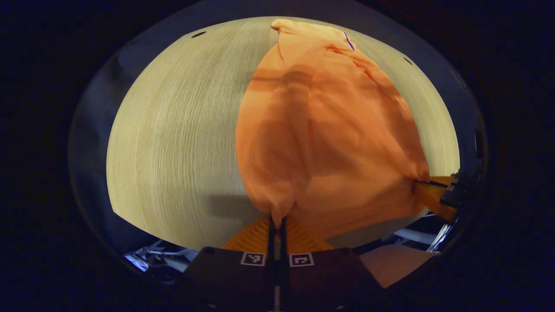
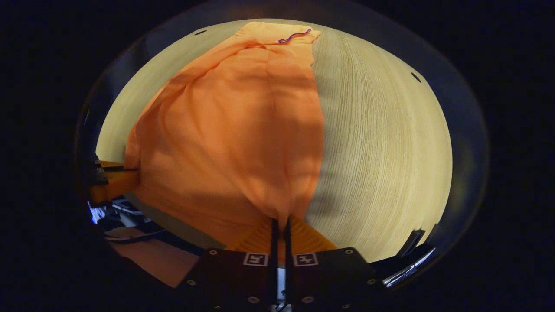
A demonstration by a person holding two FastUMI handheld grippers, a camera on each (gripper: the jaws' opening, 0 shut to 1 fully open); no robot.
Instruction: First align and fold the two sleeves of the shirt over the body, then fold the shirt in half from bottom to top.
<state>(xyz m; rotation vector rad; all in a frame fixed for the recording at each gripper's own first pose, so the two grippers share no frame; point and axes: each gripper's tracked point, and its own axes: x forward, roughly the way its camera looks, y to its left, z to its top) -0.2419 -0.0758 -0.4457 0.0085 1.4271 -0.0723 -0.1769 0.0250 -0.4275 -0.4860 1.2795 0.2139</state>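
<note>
Left gripper view looks along the left gripper, whose jaws are pinched tight on a gathered bit of the orange shirt at one bottom corner, with hardly any gap between them. The right gripper view gives the matching picture: the right gripper has its jaws closed narrow on the other bottom corner of the shirt. The garment stretches away from both grips across the pale wood-grain worktop, its collar end lying far off near the worktop's far edge, and the near hem looks lifted off the surface, judging by the shadow under it. The sleeves appear already tucked over the body, so I judge this to be the start of the bottom-to-top fold. Several things could spoil it from here. Each grip seems to hold only a small bunch of cloth, so a quick pull could let a corner slip out and drop the hem crooked. If one hand travels faster or higher than the other, the hem would land skewed against the collar. Carrying the hem forward may also drag the whole shirt toward the far edge rather than folding it, since nothing pins the collar end down. The folded sleeves underneath could slide loose as the fabric lifts, undoing the tidy sides. Slack in the middle of the hem, between the two grips, may sag and crease when laid down.
</note>
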